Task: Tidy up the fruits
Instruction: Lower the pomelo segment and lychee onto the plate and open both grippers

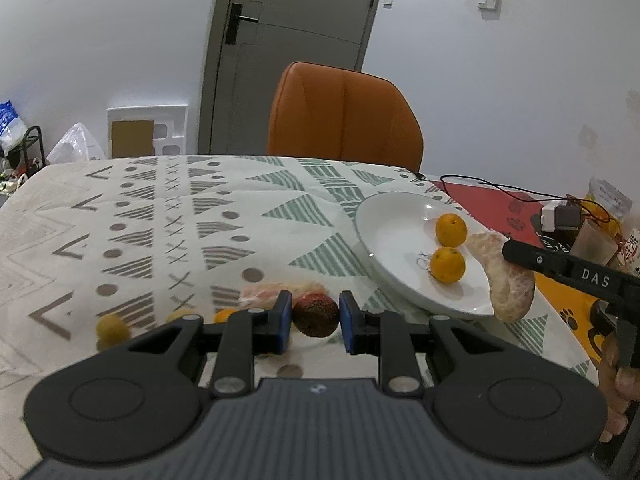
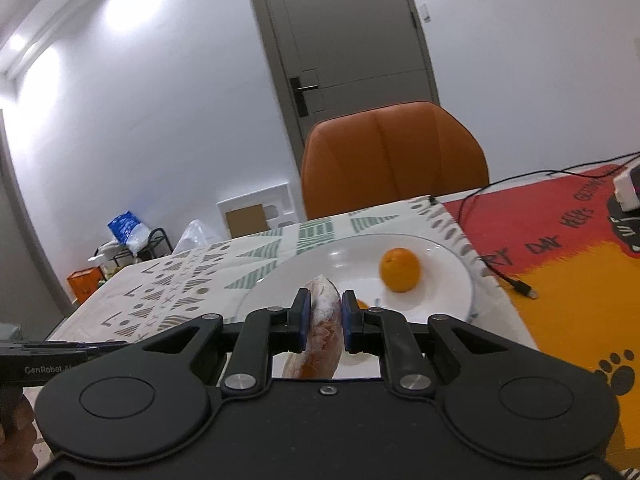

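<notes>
Pomelo segment (image 2: 323,320), pale, curved, pithy

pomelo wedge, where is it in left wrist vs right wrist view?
Left wrist: pomelo wedge at right, over the near rim of the white plate, held by the right gripper.
Right wrist: bottom centre, clamped between that gripper's fingers, plate behind.
Shared landmark: orange chair beyond the table.

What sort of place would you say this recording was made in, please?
Most likely a dining area in a home. A table with a patterned tablecloth holds a white plate of small oranges, an orange chair stands at its far side, and a grey door is behind.
</notes>
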A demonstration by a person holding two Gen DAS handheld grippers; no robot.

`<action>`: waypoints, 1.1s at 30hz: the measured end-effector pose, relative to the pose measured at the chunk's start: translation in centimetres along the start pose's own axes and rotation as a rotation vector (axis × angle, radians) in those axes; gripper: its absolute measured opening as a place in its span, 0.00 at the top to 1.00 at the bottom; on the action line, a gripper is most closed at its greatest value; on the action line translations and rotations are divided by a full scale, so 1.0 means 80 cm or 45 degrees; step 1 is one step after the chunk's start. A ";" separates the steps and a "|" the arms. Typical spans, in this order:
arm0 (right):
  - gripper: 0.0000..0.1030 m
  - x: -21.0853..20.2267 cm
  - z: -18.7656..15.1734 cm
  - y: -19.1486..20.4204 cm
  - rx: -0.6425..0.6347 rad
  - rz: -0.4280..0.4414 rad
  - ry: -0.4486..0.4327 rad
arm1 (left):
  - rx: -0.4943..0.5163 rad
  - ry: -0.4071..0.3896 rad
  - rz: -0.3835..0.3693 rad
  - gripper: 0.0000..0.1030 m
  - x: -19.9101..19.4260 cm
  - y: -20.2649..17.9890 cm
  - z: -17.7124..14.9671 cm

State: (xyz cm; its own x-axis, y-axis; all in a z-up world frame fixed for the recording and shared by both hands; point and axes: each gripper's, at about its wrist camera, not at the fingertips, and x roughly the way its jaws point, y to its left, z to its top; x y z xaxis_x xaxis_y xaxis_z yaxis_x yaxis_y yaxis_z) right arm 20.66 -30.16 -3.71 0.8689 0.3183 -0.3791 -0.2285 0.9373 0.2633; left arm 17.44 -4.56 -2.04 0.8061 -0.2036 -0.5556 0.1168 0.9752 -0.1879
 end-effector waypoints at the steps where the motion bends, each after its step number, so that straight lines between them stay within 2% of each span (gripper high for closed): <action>1: 0.86 0.000 0.000 -0.005 0.008 -0.003 -0.001 | 0.006 -0.001 -0.001 0.77 0.003 -0.004 0.002; 16: 0.86 0.007 0.005 -0.052 0.111 -0.102 -0.080 | 0.121 0.027 -0.016 0.77 0.050 -0.065 0.024; 17: 0.83 0.008 0.005 -0.054 0.119 -0.104 -0.085 | 0.130 0.029 -0.017 0.77 0.053 -0.069 0.025; 18: 0.77 0.009 0.005 -0.056 0.131 -0.088 -0.085 | 0.135 0.032 -0.017 0.77 0.055 -0.072 0.025; 20: 0.75 0.012 0.004 -0.057 0.129 -0.066 -0.064 | 0.141 0.040 -0.018 0.77 0.061 -0.077 0.026; 33: 0.70 -0.010 -0.007 -0.061 0.156 -0.031 -0.033 | 0.152 0.019 -0.017 0.76 0.075 -0.102 0.036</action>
State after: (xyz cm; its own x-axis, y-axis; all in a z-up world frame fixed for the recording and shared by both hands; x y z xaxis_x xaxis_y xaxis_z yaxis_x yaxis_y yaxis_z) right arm 20.86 -34.90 -5.17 0.8848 0.2905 -0.3643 -0.1533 0.9199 0.3610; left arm 23.02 -13.46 -1.53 0.7953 -0.2173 -0.5659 0.1966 0.9755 -0.0984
